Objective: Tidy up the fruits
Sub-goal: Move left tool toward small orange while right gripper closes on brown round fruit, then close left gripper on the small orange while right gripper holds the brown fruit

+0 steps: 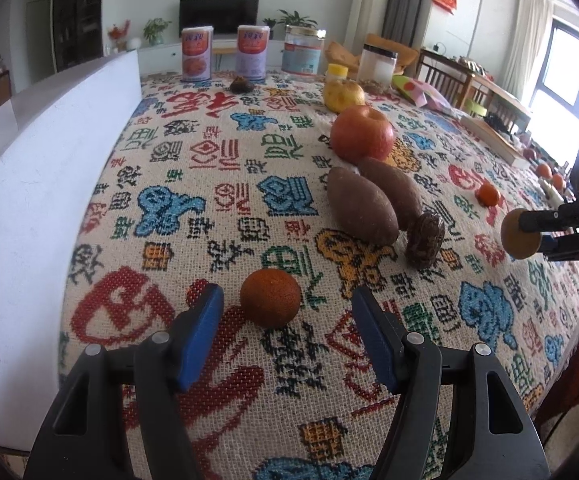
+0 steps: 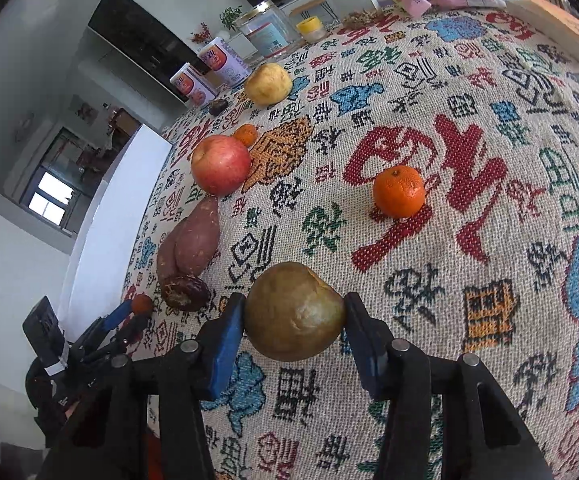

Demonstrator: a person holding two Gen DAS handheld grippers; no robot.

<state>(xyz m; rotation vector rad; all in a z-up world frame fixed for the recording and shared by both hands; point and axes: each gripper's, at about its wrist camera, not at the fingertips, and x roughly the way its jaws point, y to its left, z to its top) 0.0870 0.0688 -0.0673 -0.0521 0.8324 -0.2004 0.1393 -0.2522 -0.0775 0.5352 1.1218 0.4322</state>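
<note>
1. Woven tablecloth with red, blue, green and black characters covers the whole work surface; a white panel stands along its left edge.
2. Left gripper: released, blue pads spread wide, with a dark orange mandarin resting on the cloth just ahead of the gap, touching neither pad.
3. Right gripper: clenched on a brown-green pear, both pads pressed against its sides; whether the pear rests on the cloth or is lifted clear cannot be told.
4. Fruit row: yellow pear farthest, then red apple, then two sweet potatoes side by side and touching.
5. Dark wrinkled fruit, possibly a date, touches the near end of the sweet potatoes.
6. Bright mandarin sits alone, well apart from the row.
7. Small mandarin lies just behind the apple.
</note>
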